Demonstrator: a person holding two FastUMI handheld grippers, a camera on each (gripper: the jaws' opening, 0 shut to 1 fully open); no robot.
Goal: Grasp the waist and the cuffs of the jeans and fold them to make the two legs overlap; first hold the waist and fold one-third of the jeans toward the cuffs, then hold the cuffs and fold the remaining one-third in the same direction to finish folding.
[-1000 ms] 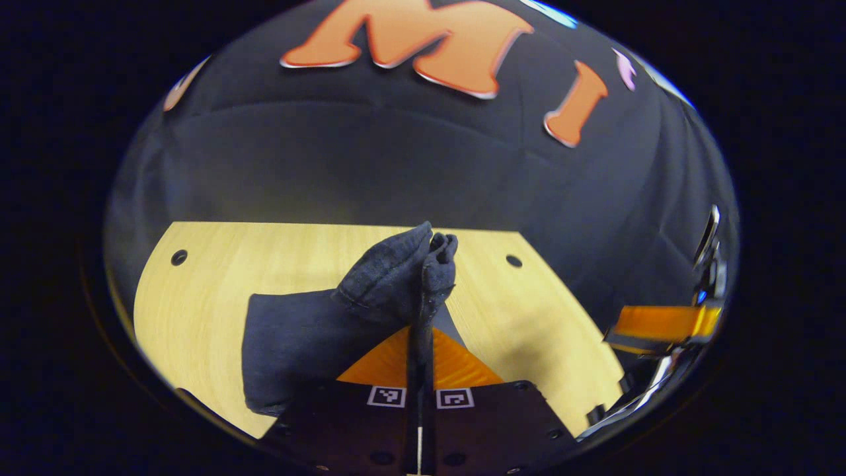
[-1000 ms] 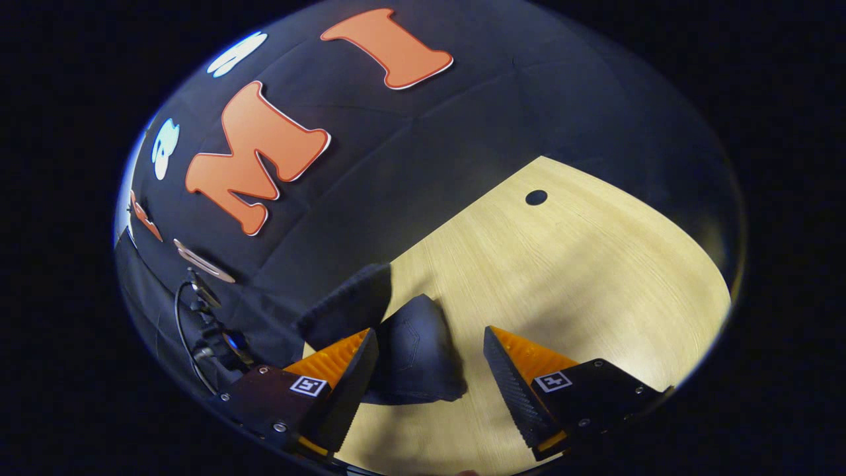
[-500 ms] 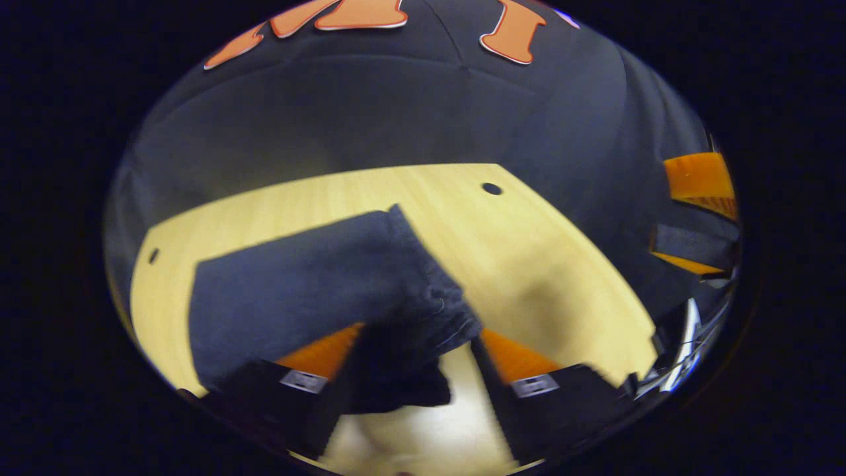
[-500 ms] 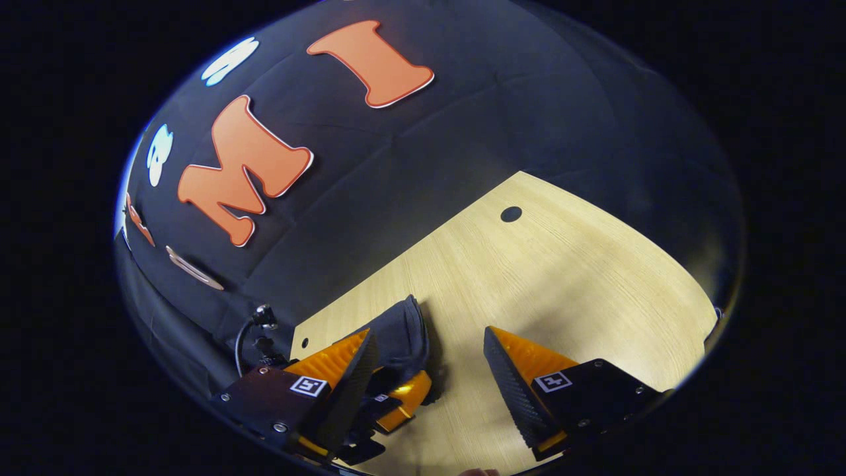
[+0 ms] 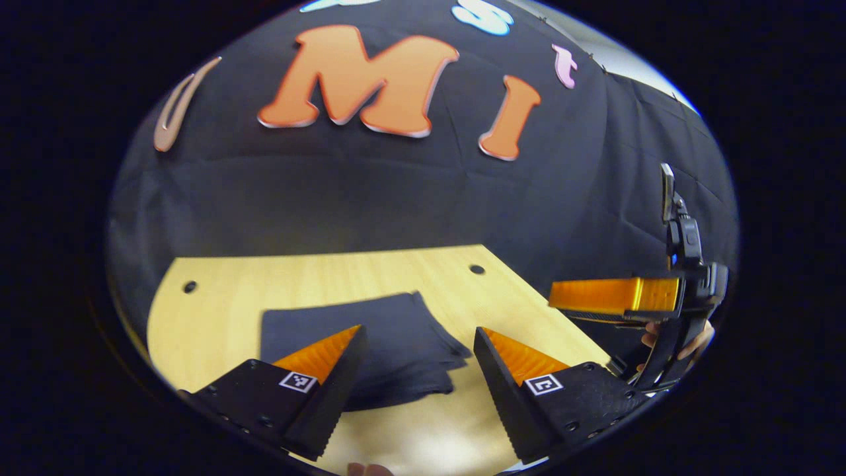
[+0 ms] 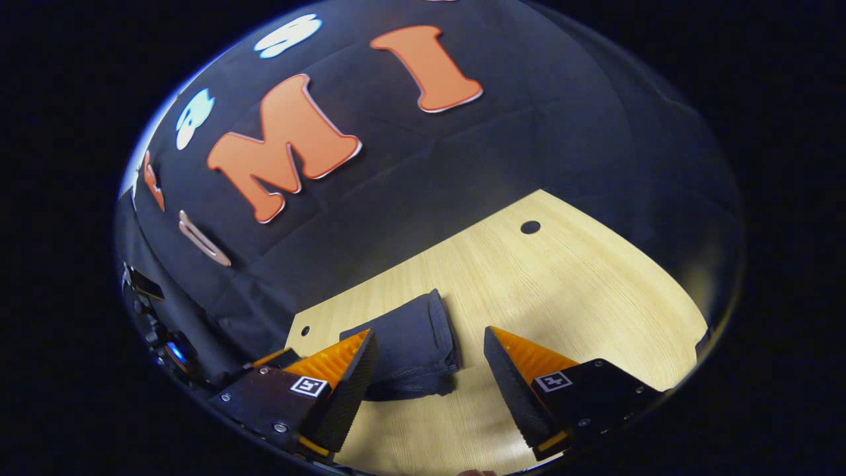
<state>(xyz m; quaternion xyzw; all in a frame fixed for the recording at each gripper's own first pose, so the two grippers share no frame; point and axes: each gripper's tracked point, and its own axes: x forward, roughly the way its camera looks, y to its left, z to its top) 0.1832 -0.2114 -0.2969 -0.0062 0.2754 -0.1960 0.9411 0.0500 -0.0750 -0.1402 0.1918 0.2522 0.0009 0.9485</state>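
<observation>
We see the jeans [image 5: 390,344] folded flat on the table [image 5: 218,291], toward 12 o'clock of the left gripper [image 5: 413,373], whose fingers stand apart, holding nothing. The right gripper [image 6: 429,377] likewise gapes empty above the jeans [image 6: 413,347]; it also appears at 3 o'clock in the left gripper view [image 5: 615,297].

Both grippers parted, holding nothing.
Left gripper [image 5: 410,370] fingers spread wide, raised; right gripper [image 6: 429,373] likewise spread, seen also at the left gripper view's right edge [image 5: 618,301], hand [image 5: 674,340] behind it.
</observation>
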